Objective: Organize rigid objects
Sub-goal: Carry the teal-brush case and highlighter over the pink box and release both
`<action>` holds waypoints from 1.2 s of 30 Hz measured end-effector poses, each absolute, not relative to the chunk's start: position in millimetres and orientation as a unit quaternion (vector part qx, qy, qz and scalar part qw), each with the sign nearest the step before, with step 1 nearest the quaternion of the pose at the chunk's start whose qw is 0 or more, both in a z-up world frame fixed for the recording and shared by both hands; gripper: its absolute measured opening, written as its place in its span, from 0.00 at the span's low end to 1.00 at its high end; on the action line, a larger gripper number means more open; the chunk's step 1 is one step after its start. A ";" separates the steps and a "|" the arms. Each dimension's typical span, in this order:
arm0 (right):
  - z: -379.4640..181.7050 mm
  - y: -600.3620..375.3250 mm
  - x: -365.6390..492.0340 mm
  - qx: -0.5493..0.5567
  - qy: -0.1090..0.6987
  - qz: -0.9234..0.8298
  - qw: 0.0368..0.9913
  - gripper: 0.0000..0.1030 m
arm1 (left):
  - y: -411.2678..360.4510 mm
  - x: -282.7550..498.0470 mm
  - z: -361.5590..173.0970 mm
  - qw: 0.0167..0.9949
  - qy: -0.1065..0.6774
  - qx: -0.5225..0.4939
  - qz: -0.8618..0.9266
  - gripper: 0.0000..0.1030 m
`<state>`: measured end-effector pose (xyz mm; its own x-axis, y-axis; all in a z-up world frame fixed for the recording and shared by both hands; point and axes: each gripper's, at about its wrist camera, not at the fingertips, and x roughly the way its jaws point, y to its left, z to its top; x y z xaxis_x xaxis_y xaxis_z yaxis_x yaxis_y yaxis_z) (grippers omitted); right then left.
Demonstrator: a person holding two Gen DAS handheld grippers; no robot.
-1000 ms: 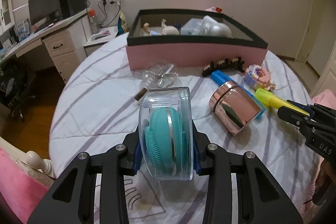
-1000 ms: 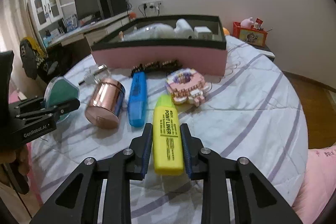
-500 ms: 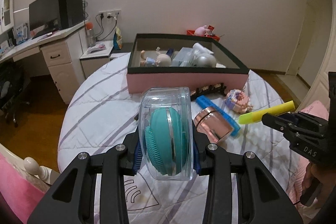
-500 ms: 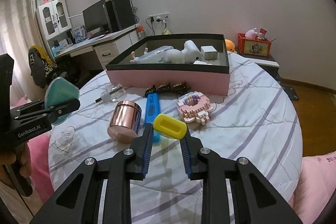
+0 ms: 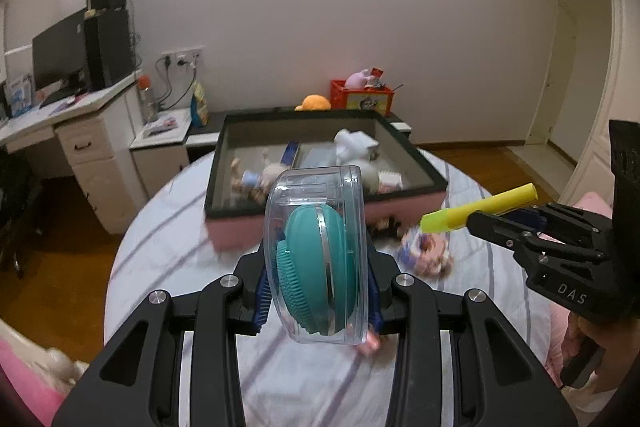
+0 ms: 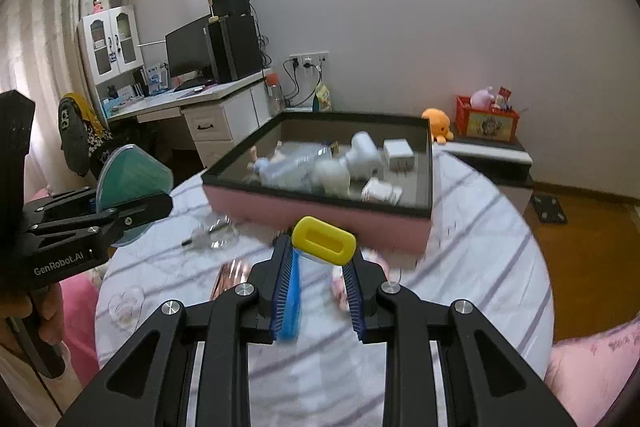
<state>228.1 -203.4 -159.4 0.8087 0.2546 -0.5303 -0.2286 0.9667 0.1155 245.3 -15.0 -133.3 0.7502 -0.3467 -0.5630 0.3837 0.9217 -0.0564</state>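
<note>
Your left gripper [image 5: 320,291] is clamped on the clear case with the teal brush [image 5: 318,259], and your right gripper [image 6: 317,283] is closed on the yellow highlighter [image 6: 323,239]; a second ago both sat low over the bed, and now both are raised, with the highlighter pointing forward, end-on to the right camera; that tells me the pick-up is finished for both items and the carry toward the box is under way.

Beneath your grippers, the striped bedspread [image 6: 472,267] carries what is left to sort: the blue highlighter [image 6: 291,291] lies under the right gripper, the rose-gold tin [image 6: 230,275] lies left of it, the clear glass bottle [image 6: 212,233] sits nearer the box, and the pastel block toy [image 5: 426,253] is just before the pink wall; all are blurred by motion.

Farther on, the pink box [image 6: 320,213] has its black rim [image 6: 430,163] standing above the bedspread, so I judge you must clear that edge before lowering; inside, toys crowd the middle, while bare floor shows along the left side and near the far wall; the near left corner looks the roomiest for the case.
</note>
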 end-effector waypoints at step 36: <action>-169.5 -224.0 355.5 -0.014 0.311 0.051 0.949 0.68 | -22.4 377.5 -140.5 0.934 0.324 0.029 -0.151 0.90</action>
